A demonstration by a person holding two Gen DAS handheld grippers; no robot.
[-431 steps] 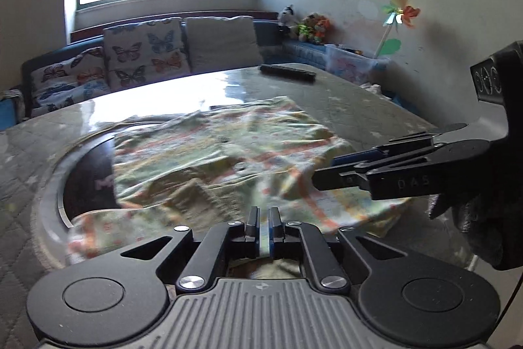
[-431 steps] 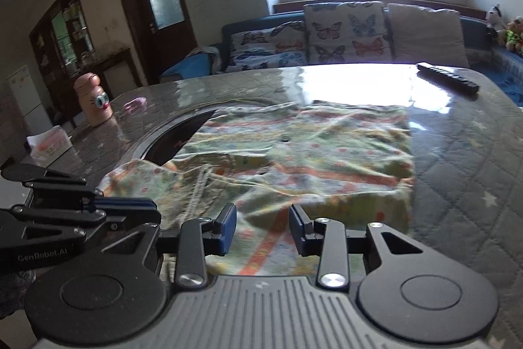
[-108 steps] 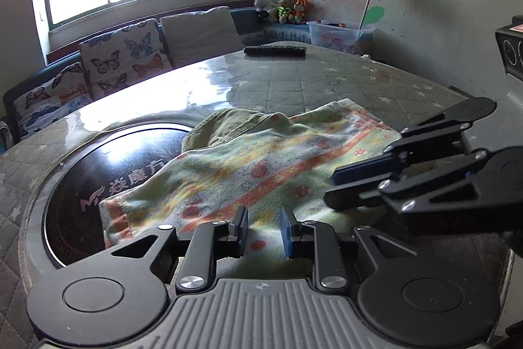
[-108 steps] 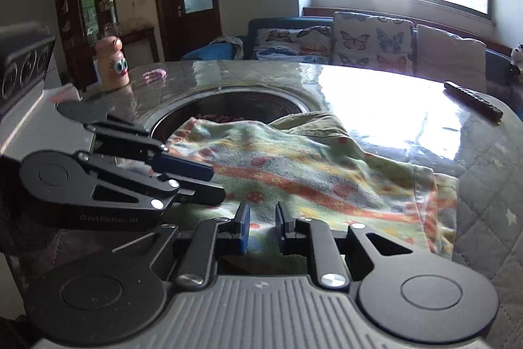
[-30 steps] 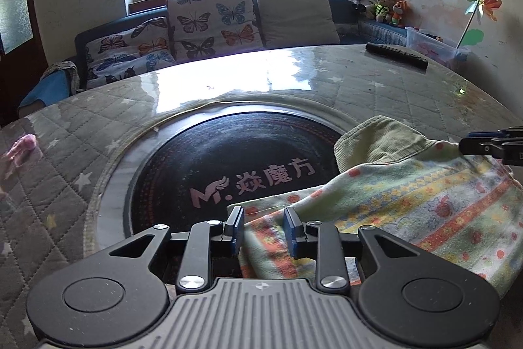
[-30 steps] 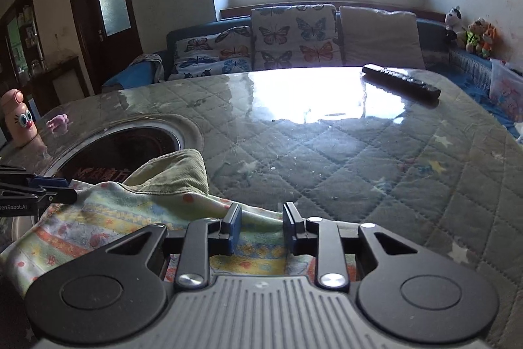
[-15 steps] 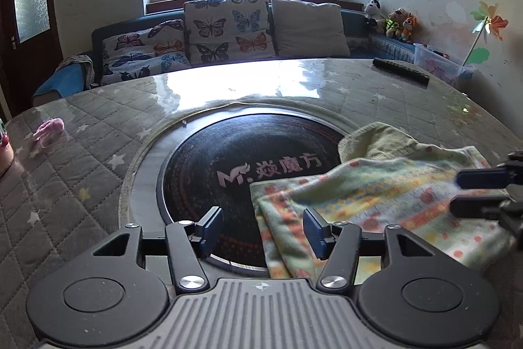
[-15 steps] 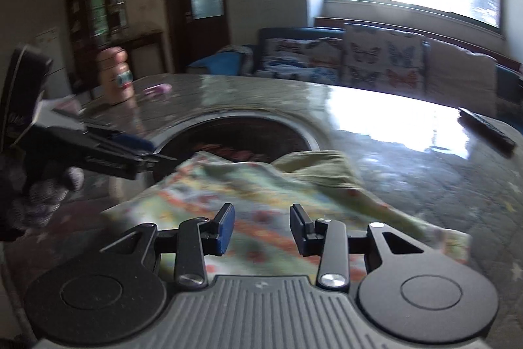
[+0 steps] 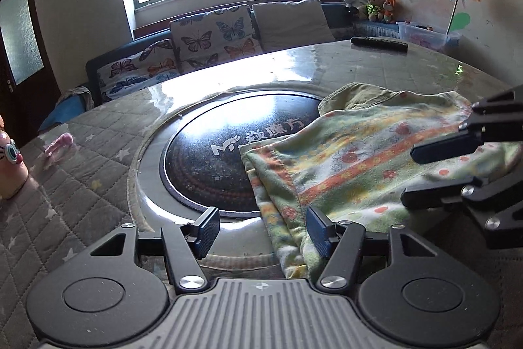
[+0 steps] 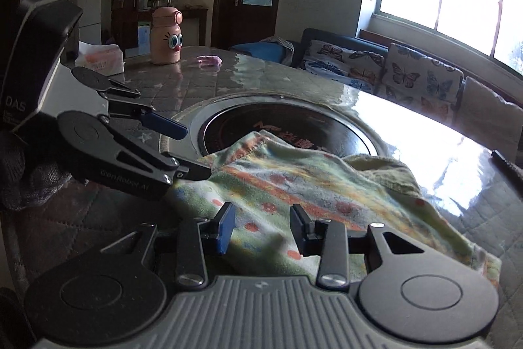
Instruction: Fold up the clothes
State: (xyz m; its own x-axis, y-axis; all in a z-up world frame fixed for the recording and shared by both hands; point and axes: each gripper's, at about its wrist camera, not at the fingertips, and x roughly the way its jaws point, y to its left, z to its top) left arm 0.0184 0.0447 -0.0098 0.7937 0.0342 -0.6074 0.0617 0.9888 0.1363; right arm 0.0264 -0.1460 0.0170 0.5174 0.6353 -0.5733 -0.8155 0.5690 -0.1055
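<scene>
Smoothing comes next, I judge: both the left tongs (image 9: 261, 231) and right tongs (image 10: 261, 229) gape, holding nothing, the folded garment (image 9: 353, 165) lying just ahead on the worktop (image 9: 81, 185).

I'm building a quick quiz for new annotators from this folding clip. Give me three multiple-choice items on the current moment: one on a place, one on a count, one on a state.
1. Where does the folded garment lie?
A. partly over the round black plate set in the table
B. on the sofa
C. on the floor

2. How many butterfly-print cushions show on the sofa in the left wrist view?
A. none
B. two
C. five

3. How do the left gripper and right gripper stand?
A. both shut on cloth
B. one shut, one open
C. both open

Answers:
1 A, its left edge overlaps the plate's rim.
2 B, one upright and one leaning lower beside it.
3 C, each pair of fingers is spread with nothing pinched.
</scene>
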